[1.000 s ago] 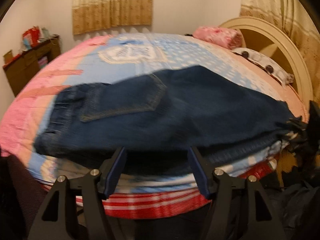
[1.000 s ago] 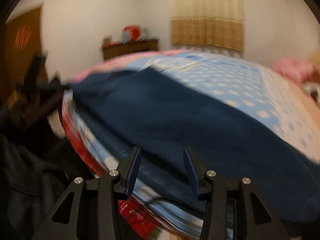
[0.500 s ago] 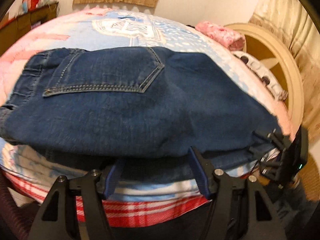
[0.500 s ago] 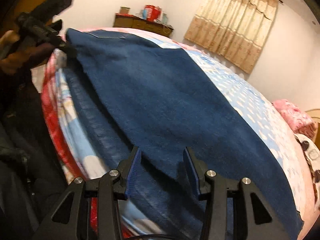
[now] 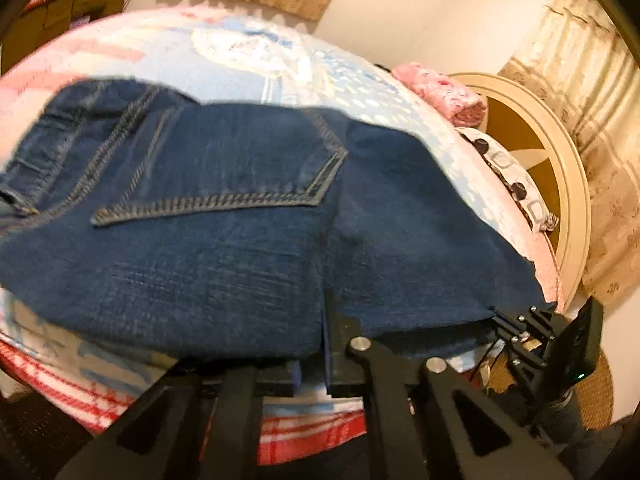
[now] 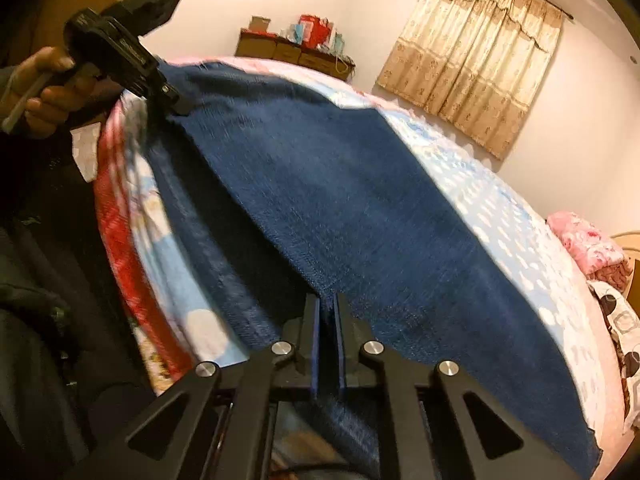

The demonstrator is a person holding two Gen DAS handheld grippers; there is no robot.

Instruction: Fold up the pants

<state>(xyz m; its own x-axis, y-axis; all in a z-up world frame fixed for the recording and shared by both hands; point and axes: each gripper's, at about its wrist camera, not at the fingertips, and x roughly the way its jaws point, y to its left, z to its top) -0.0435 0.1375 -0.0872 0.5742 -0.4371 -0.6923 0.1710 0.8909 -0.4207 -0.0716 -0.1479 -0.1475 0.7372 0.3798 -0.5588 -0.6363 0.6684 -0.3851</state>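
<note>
- The pants (image 5: pixel 248 240), dark blue jeans, lie spread across the near side of the bed (image 5: pixel 260 60), over a light blue and pink patterned bedspread with a red plaid edge hanging below.
- In the left wrist view the back pocket (image 5: pixel 224 168) with its tan stitching faces up, the waistband off toward the left edge of the frame.
- The left claw (image 5: pixel 310 344) is pinched together at the near edge of the denim; the fabric drapes over the fingertips and hides most of them, and the cloth runs in between, so it has hold of the pants' near edge.
- In the right wrist view the right claw (image 6: pixel 328 320) has its two blue-padded fingers (image 6: pixel 315 332) drawn close, with only a thin slit between them, and a fold of the denim edge is caught in that slit.
- From the right claw the upper layer of the pants (image 6: pixel 360 208) stretches away in a taut sheet toward the far left, where the left claw (image 6: pixel 176 106) grips the opposite end of the same edge; the person's hand (image 6: pixel 48 92) holds that tool.
- A lower layer of denim lies under the raised sheet along the bed's edge.
- The right claw (image 5: pixel 516 326) shows at the right of the left wrist view, at the denim's corner.
- A pink pillow (image 6: pixel 584 244) and a beige curtain (image 6: pixel 472 56) lie beyond.
</note>
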